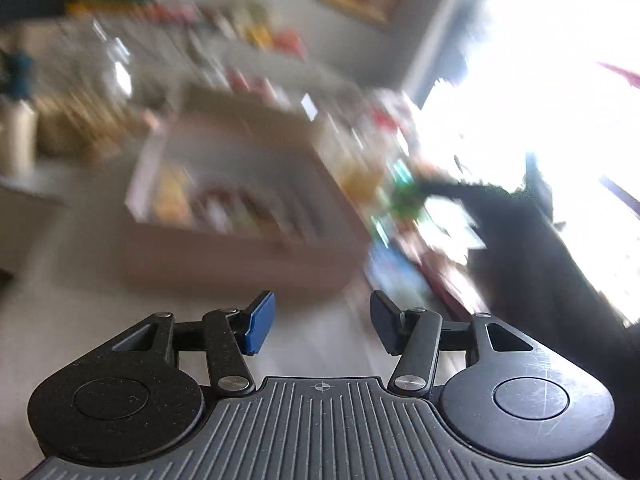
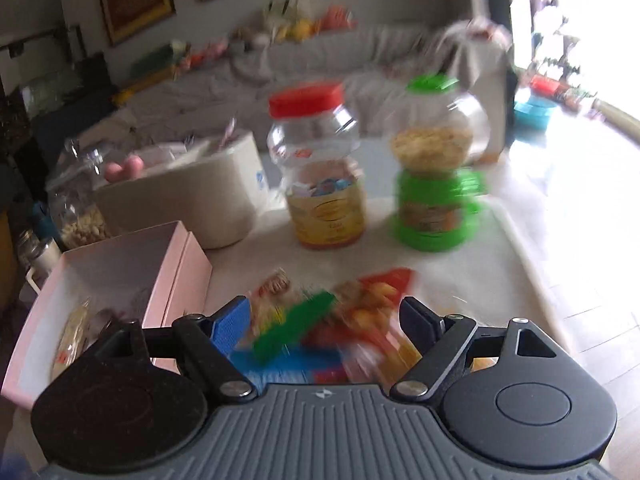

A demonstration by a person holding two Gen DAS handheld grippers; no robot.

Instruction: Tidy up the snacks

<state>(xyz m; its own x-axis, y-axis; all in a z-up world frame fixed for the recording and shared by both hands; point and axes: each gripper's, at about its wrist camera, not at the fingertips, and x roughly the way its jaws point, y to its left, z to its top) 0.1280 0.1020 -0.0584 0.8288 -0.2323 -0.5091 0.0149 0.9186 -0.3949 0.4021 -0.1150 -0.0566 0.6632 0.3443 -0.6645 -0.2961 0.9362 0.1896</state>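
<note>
Both grippers empty over the snack table, packets not yet sorted into the box.

Left wrist view, heavily blurred: the left gripper [image 1: 322, 326] has its jaws partly apart with nothing between them, aimed toward the pink box [image 1: 240, 264], where some packets already lie; more snack packets [image 1: 396, 200] sit loose to its right. Right wrist view: the right gripper [image 2: 324, 322] stands wide and empty just above the pile of snack packets [image 2: 332, 320], beside the pink box [image 2: 176, 276]; a red-lidded jar [image 2: 316, 168] and a green-lidded jar [image 2: 436, 160] stand beyond. Likely risk: closing on overlapping packets could pinch two or drag the pile off the table.
</note>
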